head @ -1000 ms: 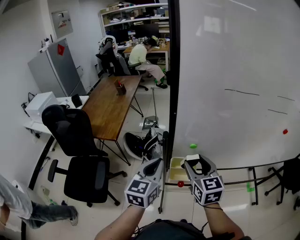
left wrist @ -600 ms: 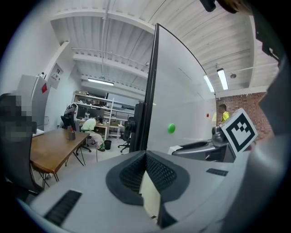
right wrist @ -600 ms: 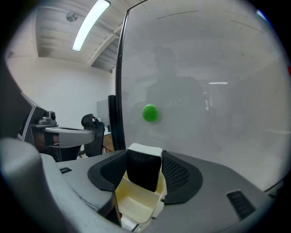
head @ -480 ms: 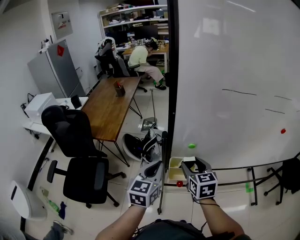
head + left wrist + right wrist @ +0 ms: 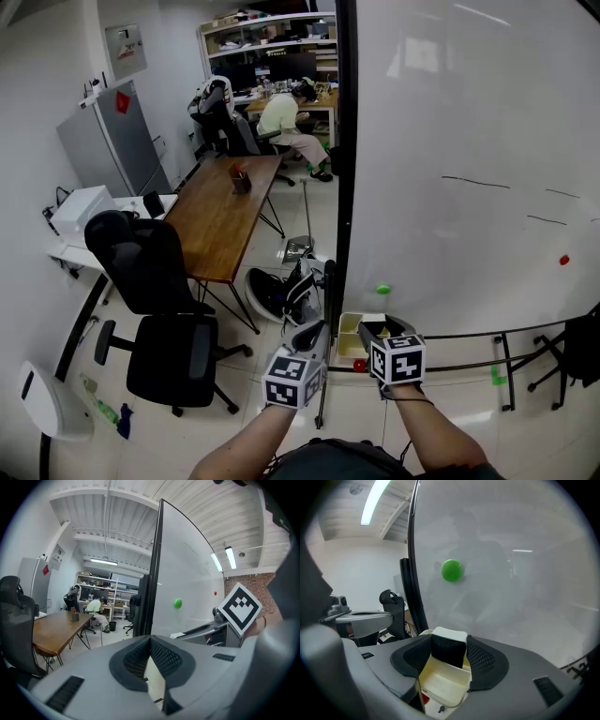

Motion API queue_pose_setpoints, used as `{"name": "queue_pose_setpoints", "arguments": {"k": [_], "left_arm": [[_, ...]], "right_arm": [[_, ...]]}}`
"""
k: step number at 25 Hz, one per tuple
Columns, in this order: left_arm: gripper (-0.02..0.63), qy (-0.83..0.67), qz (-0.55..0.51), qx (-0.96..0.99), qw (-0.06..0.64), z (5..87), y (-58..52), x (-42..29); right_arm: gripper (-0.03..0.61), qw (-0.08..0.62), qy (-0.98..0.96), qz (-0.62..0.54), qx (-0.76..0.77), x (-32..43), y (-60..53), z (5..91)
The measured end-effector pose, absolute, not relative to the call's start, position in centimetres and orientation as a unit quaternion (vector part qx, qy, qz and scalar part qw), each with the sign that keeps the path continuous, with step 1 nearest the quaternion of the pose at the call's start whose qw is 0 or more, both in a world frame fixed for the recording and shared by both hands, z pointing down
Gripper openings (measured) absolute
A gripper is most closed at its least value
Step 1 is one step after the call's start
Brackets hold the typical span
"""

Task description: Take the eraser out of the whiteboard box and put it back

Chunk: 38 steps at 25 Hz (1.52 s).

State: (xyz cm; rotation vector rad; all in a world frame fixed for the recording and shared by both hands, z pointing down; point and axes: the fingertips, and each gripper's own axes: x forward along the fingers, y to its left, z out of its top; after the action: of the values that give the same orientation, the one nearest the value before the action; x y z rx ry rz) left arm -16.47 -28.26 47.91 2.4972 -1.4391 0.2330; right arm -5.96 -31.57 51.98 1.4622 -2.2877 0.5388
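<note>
The right gripper (image 5: 449,648) is the nearer one, its fingers (image 5: 485,660) pinching the eraser (image 5: 449,634) that stands upright in the box (image 5: 440,684) at the whiteboard (image 5: 511,573) foot, so it likely lifts straight up; the left gripper (image 5: 151,639), fingers pressed together, hangs just beside.

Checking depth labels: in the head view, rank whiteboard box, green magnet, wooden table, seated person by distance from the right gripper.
1. Whiteboard box, at the right gripper holding the eraser.
2. Green magnet, on the board above.
3. Wooden table, left.
4. Seated person, far back.
</note>
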Motion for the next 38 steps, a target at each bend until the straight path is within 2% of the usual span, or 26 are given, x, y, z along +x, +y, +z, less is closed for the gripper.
{"name": "queue_pose_setpoints", "arguments": {"k": [23, 38], "left_arm": [[0.024, -0.488, 0.064, 0.859, 0.140, 48.0, -27.5, -15.8], [0.023, -0.490, 0.057, 0.858, 0.142, 47.7, -26.7, -15.7]], "right_arm": [[0.258, 0.276, -0.780, 0.280, 0.486, -7.3, -31.9, 54.3], [0.258, 0.299, -0.766, 0.292, 0.488, -7.6, -31.6, 54.7]]}}
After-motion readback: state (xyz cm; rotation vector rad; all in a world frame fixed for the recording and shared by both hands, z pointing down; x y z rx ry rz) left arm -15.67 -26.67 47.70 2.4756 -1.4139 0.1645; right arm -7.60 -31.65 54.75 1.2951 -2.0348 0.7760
